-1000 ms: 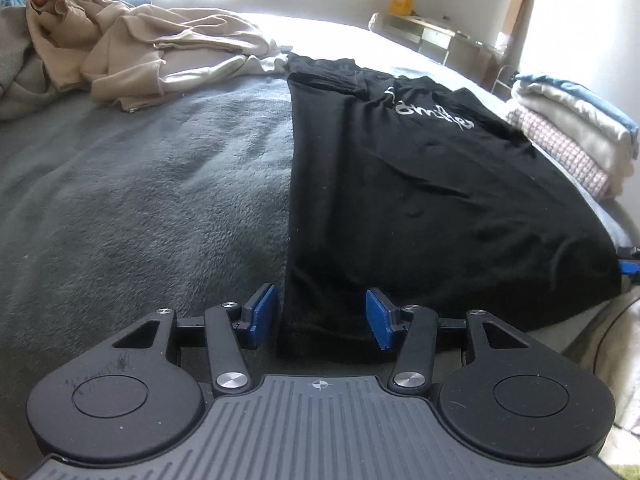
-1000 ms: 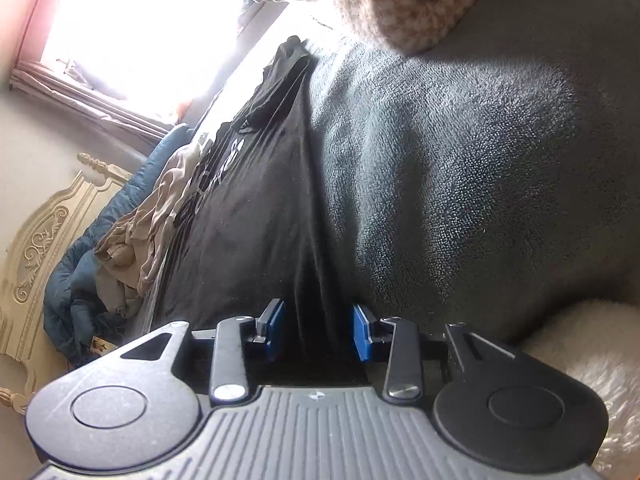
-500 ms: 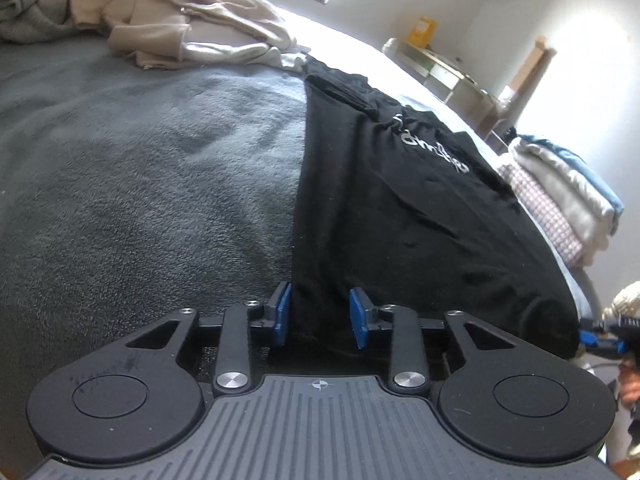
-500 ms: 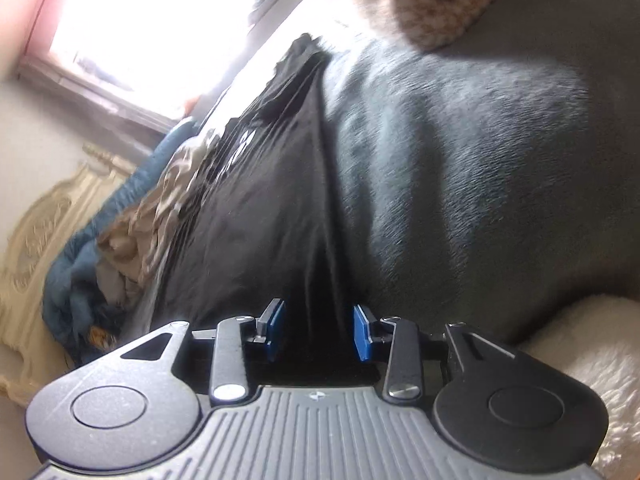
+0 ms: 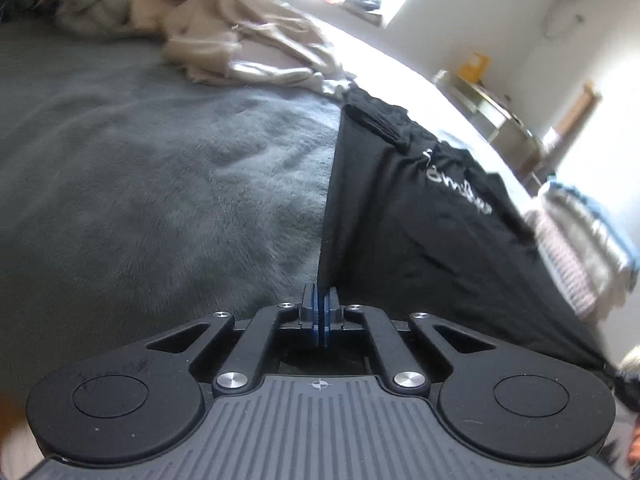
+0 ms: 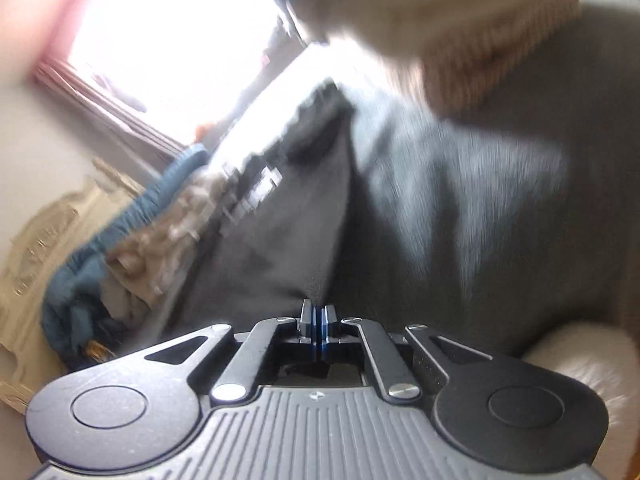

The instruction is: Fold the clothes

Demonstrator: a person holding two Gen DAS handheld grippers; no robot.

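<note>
Gripping the near hem of the black T-shirt (image 5: pixel 432 224), your left tool (image 5: pixel 320 300) has its blue pads pressed flat together on the cloth, with a taut fold of fabric rising straight up from between them. Your right tool (image 6: pixel 318 312) is pinched tight the same way on the shirt's (image 6: pixel 280 232) other near corner; that view is smeared with blur, yet dark cloth plainly runs up out of its closed pads.

You have the shirt lying lengthwise on the grey fleece blanket (image 5: pixel 160 184) that covers the bed, white lettering facing up and the collar end far from you. The near edge is lifted off the blanket while the rest rests on it.

To your left, at the far side of the bed, sits a crumpled heap of beige clothes (image 5: pixel 240 48), its edge close to the shirt's far corner. To your right a stack of folded laundry (image 5: pixel 584 236) sits just beside the shirt. A bright window (image 6: pixel 168 28) lights the far wall.
</note>
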